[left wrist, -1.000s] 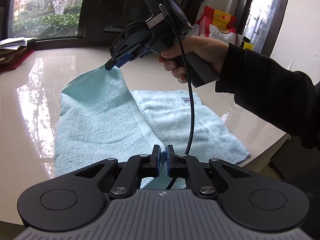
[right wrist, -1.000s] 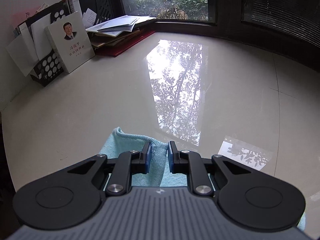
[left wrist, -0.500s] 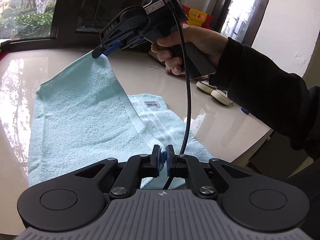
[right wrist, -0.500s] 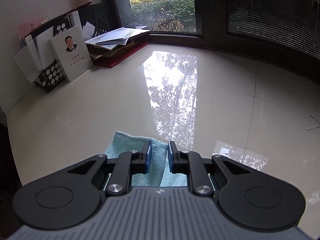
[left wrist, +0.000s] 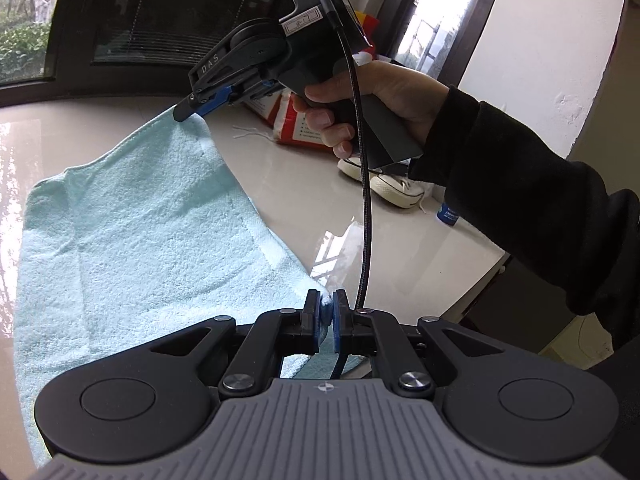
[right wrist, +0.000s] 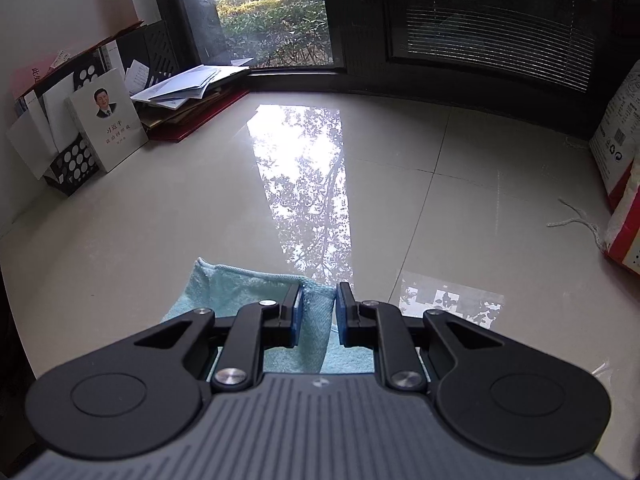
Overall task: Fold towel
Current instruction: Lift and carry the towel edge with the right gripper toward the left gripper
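Note:
A light blue towel (left wrist: pixel 132 240) lies partly on the glossy cream table (left wrist: pixel 320 184), its right edge lifted. My left gripper (left wrist: pixel 329 314) is shut on the near corner of that edge. The right gripper (left wrist: pixel 188 114), held in a person's hand (left wrist: pixel 384 100) with a black sleeve, is shut on the far corner and holds it above the table. In the right wrist view the towel (right wrist: pixel 248 292) hangs bunched between the pads of the right gripper (right wrist: pixel 316 312), which pinch a fold of it.
Red-and-white bags (left wrist: pixel 296 120) (right wrist: pixel 620 168) stand at the table's far side. Books and papers (right wrist: pixel 120 120) are stacked at the far left by the window. White shoes (left wrist: pixel 384 180) and the table's edge (left wrist: pixel 472 288) lie to the right.
Both grippers carried the lifted towel edge leftward over the lower layer, which is now covered. The right gripper rose slightly and moved farther; both stayed shut on the corners.

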Available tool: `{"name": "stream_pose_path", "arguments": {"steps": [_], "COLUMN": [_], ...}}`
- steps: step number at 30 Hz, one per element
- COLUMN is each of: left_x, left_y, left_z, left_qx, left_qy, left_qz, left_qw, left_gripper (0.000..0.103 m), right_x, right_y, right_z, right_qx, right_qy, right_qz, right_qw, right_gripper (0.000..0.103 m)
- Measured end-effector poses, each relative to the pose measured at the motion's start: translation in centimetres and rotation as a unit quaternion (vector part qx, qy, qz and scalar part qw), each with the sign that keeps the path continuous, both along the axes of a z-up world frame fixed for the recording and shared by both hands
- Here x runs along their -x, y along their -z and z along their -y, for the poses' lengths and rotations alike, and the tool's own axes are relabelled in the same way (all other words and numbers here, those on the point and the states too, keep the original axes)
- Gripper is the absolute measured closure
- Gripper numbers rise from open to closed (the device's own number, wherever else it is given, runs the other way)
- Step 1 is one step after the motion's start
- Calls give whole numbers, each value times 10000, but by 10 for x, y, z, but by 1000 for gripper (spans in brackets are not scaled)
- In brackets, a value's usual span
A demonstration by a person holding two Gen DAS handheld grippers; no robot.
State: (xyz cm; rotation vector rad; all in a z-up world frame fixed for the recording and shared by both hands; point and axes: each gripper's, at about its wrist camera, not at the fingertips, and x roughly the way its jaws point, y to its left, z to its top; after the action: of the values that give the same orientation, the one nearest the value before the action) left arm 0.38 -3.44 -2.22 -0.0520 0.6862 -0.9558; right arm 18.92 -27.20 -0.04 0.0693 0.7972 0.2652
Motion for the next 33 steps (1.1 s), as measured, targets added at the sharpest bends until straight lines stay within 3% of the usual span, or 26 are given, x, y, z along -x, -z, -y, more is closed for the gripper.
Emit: {"name": "stream_pose_path", "arguments": {"steps": [19,23,27,31,33], "left_x": [-25,-24,-10,-2,-4], "left_y": [10,1,-26,-44,-40], "left_z": [-4,-10,-29,-30,-27], "left_qx": [-551,-553,-369,-424,-516], "left_qy": [518,524,512,595,639], "left_qz": [-204,-114,159,565,530], "left_qw": [9969,9970,9979,9957,9952], "left_gripper": [96,96,96,96,96], "right_x": [14,19,25,31,31], "right_y": [27,23,7,-10,-9], "right_z": [55,64,66,64,66], "right_qx": [-90,-242,-516,-438,-353], "right_qy": [236,264,191,86,85], "right_qz": [-110,-74,101,325,307], "right_qw": [9996,9993,9984,9985,9989], "right_gripper": [85,85,85,85,85]}}
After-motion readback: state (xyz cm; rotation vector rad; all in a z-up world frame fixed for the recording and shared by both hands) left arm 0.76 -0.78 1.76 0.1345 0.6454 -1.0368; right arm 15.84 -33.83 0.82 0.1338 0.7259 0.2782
